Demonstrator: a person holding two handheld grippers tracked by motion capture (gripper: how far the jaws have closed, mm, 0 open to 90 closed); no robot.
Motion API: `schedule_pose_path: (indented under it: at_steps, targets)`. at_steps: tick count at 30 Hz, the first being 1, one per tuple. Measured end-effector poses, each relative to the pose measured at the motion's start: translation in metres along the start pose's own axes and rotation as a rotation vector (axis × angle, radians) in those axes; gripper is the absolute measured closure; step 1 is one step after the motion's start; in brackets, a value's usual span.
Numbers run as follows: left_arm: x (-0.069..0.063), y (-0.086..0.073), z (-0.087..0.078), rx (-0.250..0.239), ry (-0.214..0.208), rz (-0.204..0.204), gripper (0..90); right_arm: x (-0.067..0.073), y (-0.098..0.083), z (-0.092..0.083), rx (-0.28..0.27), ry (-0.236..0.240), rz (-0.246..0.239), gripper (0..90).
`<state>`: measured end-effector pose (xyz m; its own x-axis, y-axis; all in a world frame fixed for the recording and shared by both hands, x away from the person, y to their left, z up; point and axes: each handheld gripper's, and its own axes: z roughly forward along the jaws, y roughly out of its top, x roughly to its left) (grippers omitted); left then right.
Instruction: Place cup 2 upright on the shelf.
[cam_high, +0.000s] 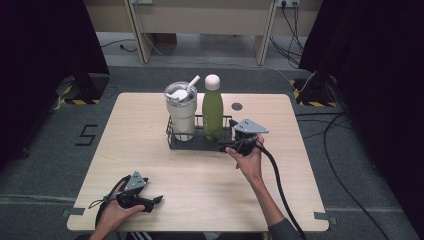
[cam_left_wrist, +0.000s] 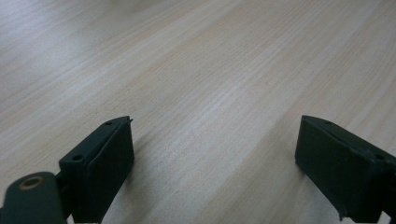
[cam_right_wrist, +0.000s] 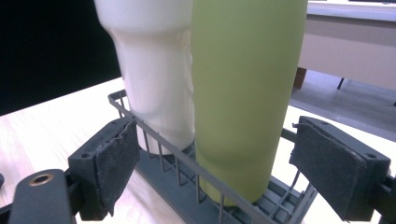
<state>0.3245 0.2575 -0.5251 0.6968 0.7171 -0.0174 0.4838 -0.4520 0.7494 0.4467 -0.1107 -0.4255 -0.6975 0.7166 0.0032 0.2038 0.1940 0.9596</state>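
Jaws of the right gripper (cam_right_wrist: 212, 172) stand wide apart, clear of the green bottle (cam_right_wrist: 245, 93) upright between them in the wire rack (cam_right_wrist: 187, 161), white cup (cam_right_wrist: 156, 70) just beyond; left gripper (cam_left_wrist: 215, 168) gapes over bare table (cam_left_wrist: 210, 70).

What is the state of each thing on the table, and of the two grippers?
Green bottle: upright in the wire basket, white cap on.
White tumbler: upright in the basket beside the bottle, lid on, straw in it.
Wire basket: flat on the table, holding both.
Right gripper: open, jaws either side of the basket's end, pads not pressing.
Left gripper: open, nothing between its jaws, low over the table.
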Motion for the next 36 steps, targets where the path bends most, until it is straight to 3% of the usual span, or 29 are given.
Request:
schedule_pose_path:
  at_steps: [8, 12, 20, 36]
  targets:
    - [0.0, 0.0, 0.0, -0.001, 0.0, 0.0, 11.0, 0.013, -0.005, -0.018, 0.001, -0.007, -0.035, 15.0]
    - [0.0, 0.0, 0.0, -0.001, 0.001, -0.001, 11.0, 0.021, -0.008, -0.023, 0.003, 0.015, -0.045, 15.0]
    - [0.0, 0.0, 0.0, 0.0, 0.003, -0.002, 11.0, 0.025, -0.023, -0.032, 0.036, 0.034, -0.025, 15.0]
    - [0.0, 0.0, 0.0, 0.0, 0.004, -0.001, 10.9, 0.032, -0.035, -0.039, 0.056, 0.06, -0.004, 15.1]
